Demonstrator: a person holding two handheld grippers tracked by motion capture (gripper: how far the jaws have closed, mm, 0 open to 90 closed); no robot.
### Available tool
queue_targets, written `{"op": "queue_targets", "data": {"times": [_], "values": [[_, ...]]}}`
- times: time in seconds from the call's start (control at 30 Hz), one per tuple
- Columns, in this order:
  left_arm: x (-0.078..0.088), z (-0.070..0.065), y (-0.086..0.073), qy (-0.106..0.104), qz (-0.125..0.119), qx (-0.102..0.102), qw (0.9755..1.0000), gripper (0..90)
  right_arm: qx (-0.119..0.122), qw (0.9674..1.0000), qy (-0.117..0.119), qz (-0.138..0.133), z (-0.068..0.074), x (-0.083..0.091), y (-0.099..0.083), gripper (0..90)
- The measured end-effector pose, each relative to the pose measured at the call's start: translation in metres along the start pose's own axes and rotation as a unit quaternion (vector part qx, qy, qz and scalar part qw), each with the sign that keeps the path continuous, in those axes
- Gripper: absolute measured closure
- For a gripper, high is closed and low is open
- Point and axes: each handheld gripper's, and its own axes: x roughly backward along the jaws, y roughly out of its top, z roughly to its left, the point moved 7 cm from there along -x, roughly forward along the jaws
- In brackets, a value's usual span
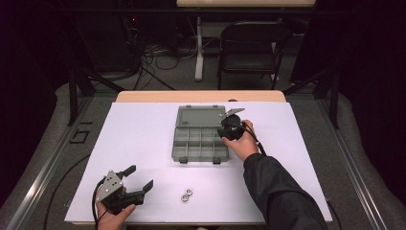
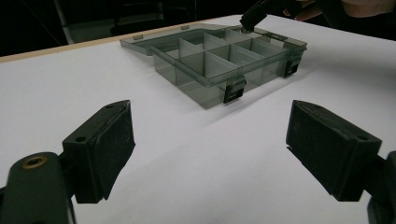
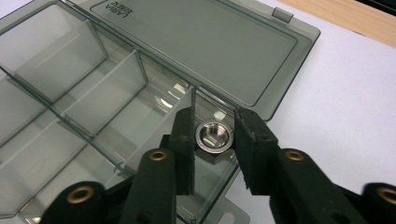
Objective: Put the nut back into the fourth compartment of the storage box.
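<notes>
A smoky clear compartment box [image 1: 200, 143] lies open mid-table, its lid [image 1: 201, 116] flat behind it. My right gripper [image 1: 230, 127] points down over the box's back right corner. In the right gripper view a steel hex nut [image 3: 214, 139] sits between my right gripper's [image 3: 215, 123] jaws, just over a corner compartment [image 3: 210, 186]. The jaws stand slightly apart from it with thin gaps, so the gripper is open. My left gripper [image 1: 140, 176] rests near the front left edge, wide open and empty. Two more nuts [image 1: 186, 195] lie on the white sheet near the front.
The white sheet [image 1: 143, 139] covers the table, with a wooden edge [image 1: 201, 96] at the back. A folding chair [image 1: 251, 48] and cables stand beyond the table. From the left gripper view the box [image 2: 224, 70] lies ahead, with the right gripper [image 2: 254, 16] at its far corner.
</notes>
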Motion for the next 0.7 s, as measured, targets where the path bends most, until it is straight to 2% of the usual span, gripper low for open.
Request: {"op": "queue_targets", "data": {"times": [0.07, 0.1, 0.3, 0.7], "values": [[0.0, 0.0, 0.0, 0.0, 0.0, -0.001, 1.0, 15.1, 0.007, 0.9999, -0.008, -0.005, -0.001, 0.001, 0.001, 62.7], [-0.001, 0.0, 0.001, 0.013, -0.012, 0.001, 0.9998, 15.1, 0.007, 0.9999, -0.008, -0.004, 0.0, 0.002, 0.001, 62.1], [-0.002, 0.0, 0.001, 0.013, -0.014, 0.003, 0.9998, 15.2, 0.015, 0.9998, -0.01, -0.007, 0.0, 0.006, 0.002, 57.5], [-0.001, 0.0, 0.001, 0.014, -0.014, 0.002, 0.9998, 15.1, 0.024, 0.9994, 0.005, -0.023, 0.005, 0.024, 0.002, 50.1]]}}
